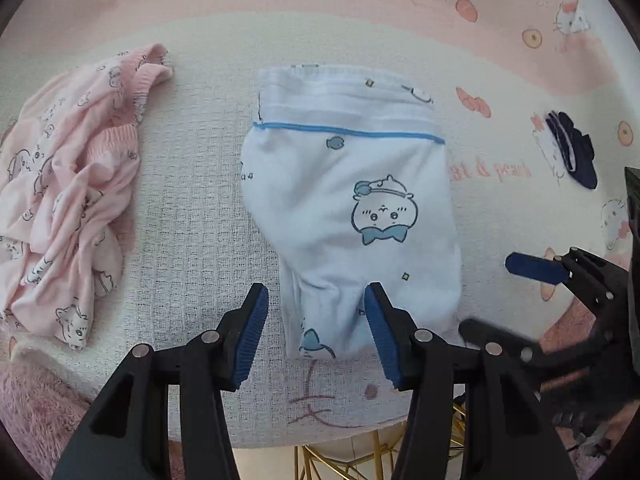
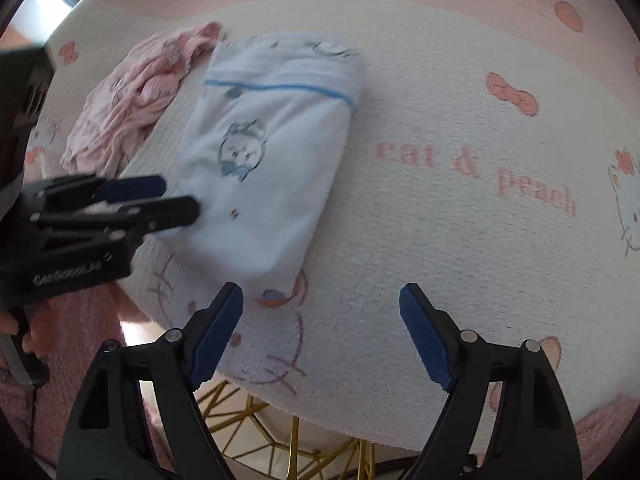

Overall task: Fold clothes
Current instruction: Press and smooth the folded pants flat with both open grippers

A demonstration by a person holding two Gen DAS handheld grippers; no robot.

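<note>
Both claws are held with jaws parted and nothing is gripped. Between the pads of the left gripper (image 1: 316, 336) the near edge of the white garment (image 1: 348, 208) is seen, but the pads stand apart from the cloth. Below the right gripper (image 2: 320, 336) only the printed table cover (image 2: 460, 240) is found; the garment lies ahead of it and to its left, close by.

The white garment is judged to be folded into a compact packet, so this step appears complete and release has been made. Ahead and left of the left gripper, a crumpled pink garment (image 1: 68, 184) awaits; a dark small item (image 1: 572, 148) lies ahead to its right.

For the next move, the pink garment is to be reached, lifted and spread flat.
</note>
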